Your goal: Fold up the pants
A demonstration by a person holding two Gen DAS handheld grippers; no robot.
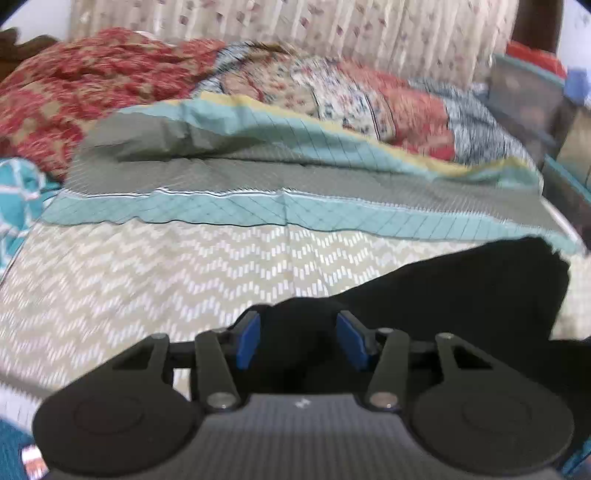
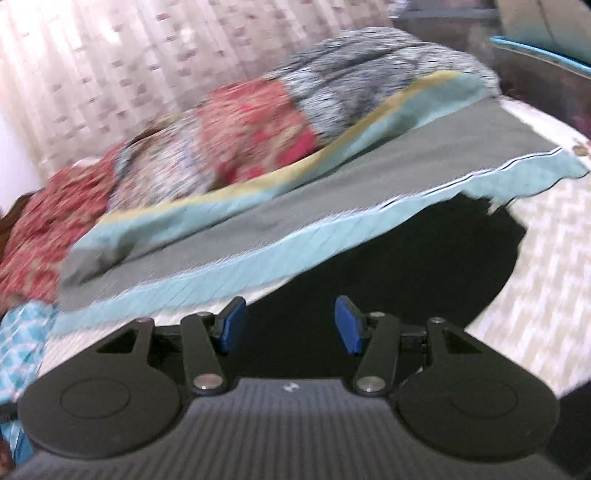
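Black pants (image 1: 461, 291) lie on a bed with a beige zigzag sheet (image 1: 147, 280). In the left wrist view they spread from between the fingers out to the right. My left gripper (image 1: 297, 338) is open, its blue pads either side of a bunched black fold of the pants. In the right wrist view the pants (image 2: 406, 266) fill the middle, directly ahead of the fingers. My right gripper (image 2: 290, 328) is open over the black cloth, with nothing pinched between the pads. Both views are blurred by motion.
A grey and teal blanket (image 1: 258, 177) lies across the bed just beyond the pants, also in the right wrist view (image 2: 295, 206). Red patterned bedding (image 1: 74, 85) and patchwork pillows (image 1: 369, 96) are piled behind it. A curtain (image 1: 295, 26) hangs at the back. Dark furniture (image 1: 524, 96) stands at the right.
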